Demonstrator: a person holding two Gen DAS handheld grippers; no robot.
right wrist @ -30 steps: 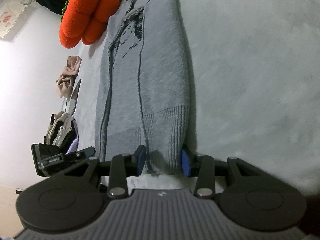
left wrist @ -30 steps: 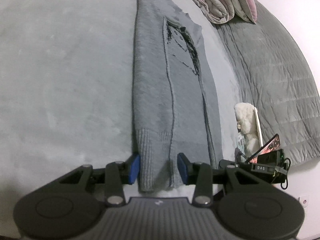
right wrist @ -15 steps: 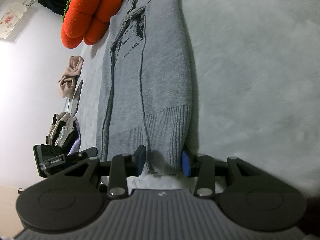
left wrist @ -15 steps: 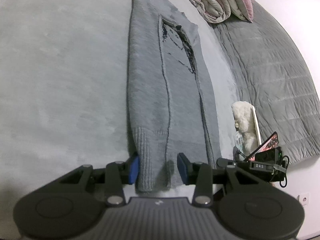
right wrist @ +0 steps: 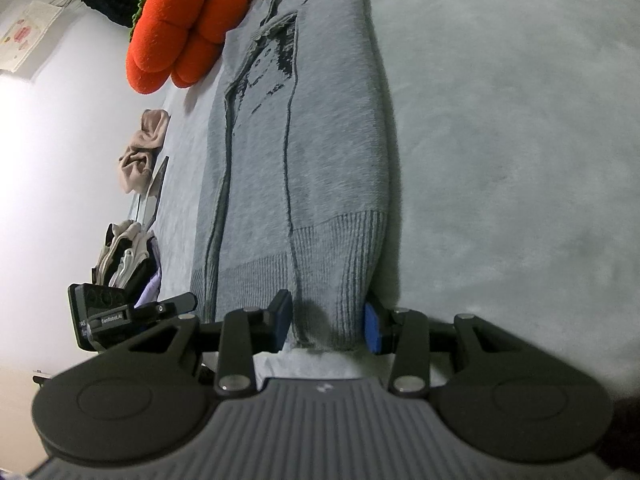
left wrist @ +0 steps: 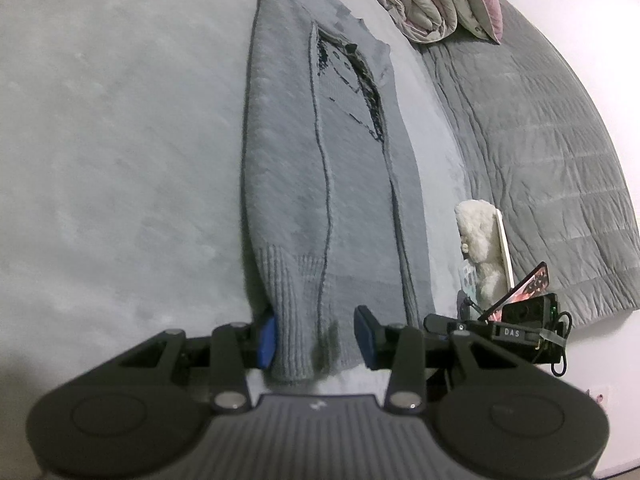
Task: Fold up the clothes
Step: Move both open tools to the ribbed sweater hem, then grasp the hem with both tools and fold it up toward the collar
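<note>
A grey knitted sweater [left wrist: 320,160] with a dark print lies lengthwise on a pale grey plush blanket [left wrist: 120,160], its sides folded in. Its ribbed hem is the near end in both views. My left gripper [left wrist: 316,338] is shut on the hem's left part, blue pads against puckered fabric. My right gripper [right wrist: 327,322] is shut on the right part of the sweater [right wrist: 320,140] hem in the same way. Each wrist view shows the other gripper's black housing [left wrist: 516,330] [right wrist: 104,312] close beside the hem.
In the left wrist view, a rolled quilt [left wrist: 424,4], a pink pillow [left wrist: 486,4], a dark quilted cover [left wrist: 540,160], a white plush toy [left wrist: 480,240] and a phone [left wrist: 524,292] lie right. In the right wrist view, an orange flower cushion [right wrist: 184,28], beige cloth [right wrist: 140,156] and piled clothes [right wrist: 124,256] sit left.
</note>
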